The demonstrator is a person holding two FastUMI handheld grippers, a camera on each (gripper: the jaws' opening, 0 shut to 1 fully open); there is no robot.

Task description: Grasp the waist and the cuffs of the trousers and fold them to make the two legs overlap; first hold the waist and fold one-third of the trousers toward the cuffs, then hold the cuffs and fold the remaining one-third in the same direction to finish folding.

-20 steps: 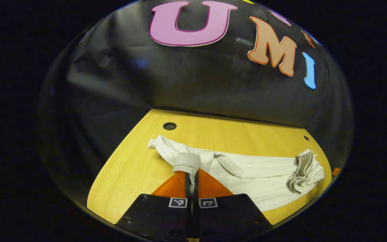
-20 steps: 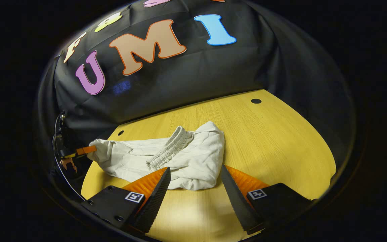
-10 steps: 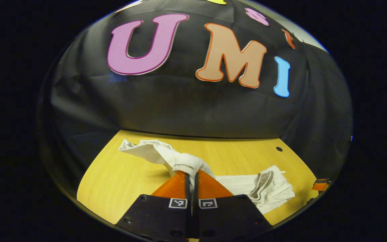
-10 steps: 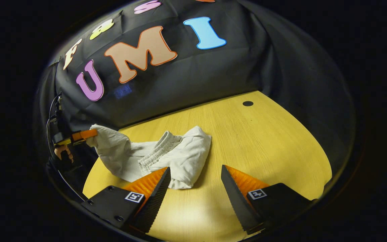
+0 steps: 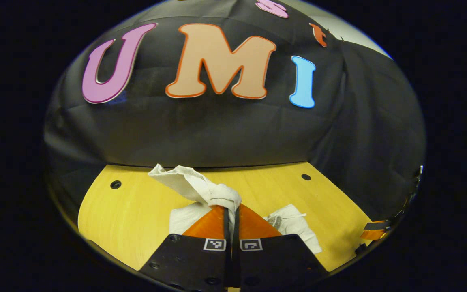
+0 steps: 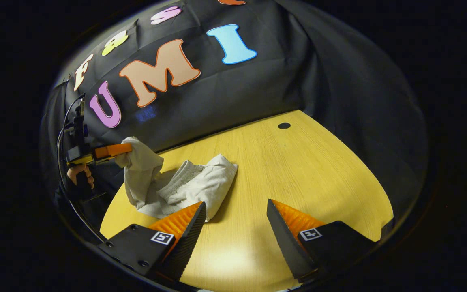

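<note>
The trousers (image 6: 185, 188) lie bunched near the left end of the yellow table (image 6: 298, 170), pale cloth with the gathered waist (image 6: 176, 184) already laid back over the middle, and their cuff end (image 5: 195, 184) is lifted clear of the wood, pinched in my left gripper (image 5: 232, 211), whose jaws are closed tight on that fold of cloth. In the right gripper view that same gripper (image 6: 112, 151) hangs above the heap with the cloth draping down from it, held by a hand (image 6: 80, 175). My right gripper (image 6: 235, 211) hovers low just beside the near edge of the pile, jaws spread wide and holding nothing. I judge this to be the last fold, cuffs carried over the waist part. The risk I see is that I grip only one corner, so the free leg may sag and twist, landing as a lump rather than a flat third; the lifted cloth could also drag the layers beneath it out of line. If I let go too high, the cuffs may fall short or slide off the stack
</note>
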